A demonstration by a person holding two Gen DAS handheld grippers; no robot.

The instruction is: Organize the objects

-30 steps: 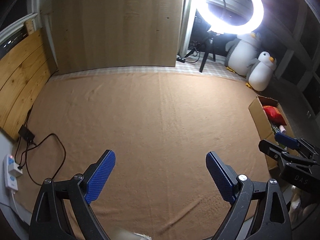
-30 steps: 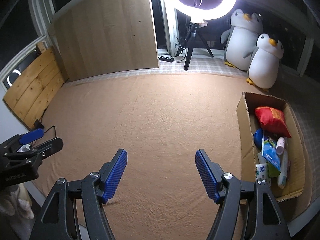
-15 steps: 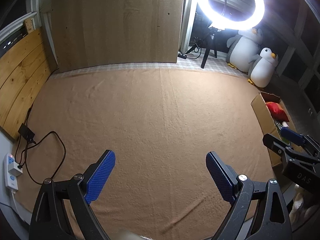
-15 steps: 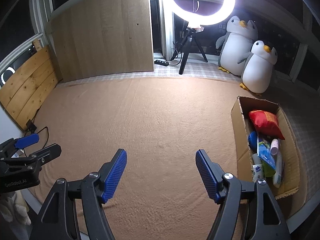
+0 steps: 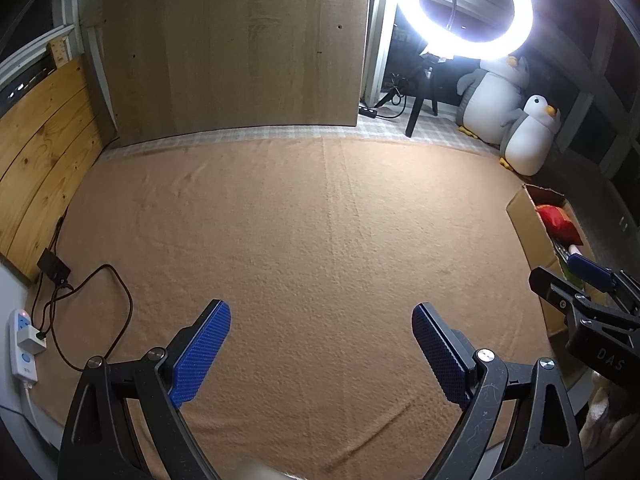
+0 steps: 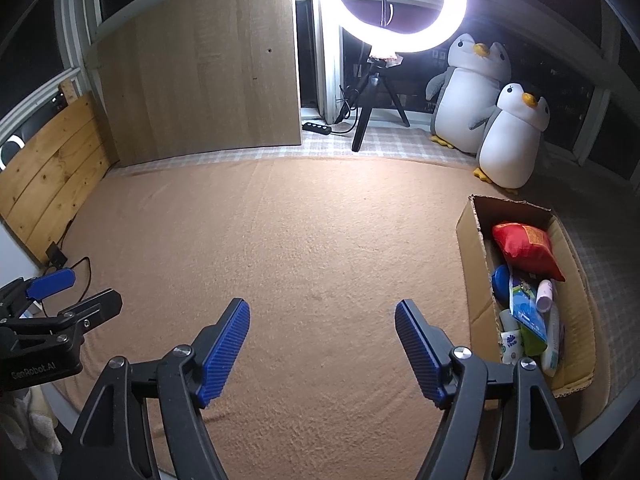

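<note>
A cardboard box point(image 6: 474, 264) stands on the tan blanket at the right. It holds a red snack bag point(image 6: 524, 248), a blue packet point(image 6: 524, 304), a pink bottle point(image 6: 545, 294) and several other small items. My right gripper point(image 6: 322, 307) hovers over bare blanket left of the box, its jaws opening with nothing between them. My left gripper point(image 5: 320, 312) is open and empty over the blanket's middle. In the left wrist view the box point(image 5: 528, 224) and red bag point(image 5: 558, 220) sit at the far right, behind my right gripper point(image 5: 560, 272).
A lit ring light on a tripod point(image 6: 372, 112) and two plush penguins point(image 6: 508, 136) stand at the back. Wooden boards point(image 5: 40, 152) line the left and back. A power strip point(image 5: 24, 344) with a looped cable point(image 5: 120, 296) lies at the blanket's left edge.
Both wrist views have shifted slightly, so the box and the penguins sit a little differently in frame. Nothing was taken hold of or let go.
</note>
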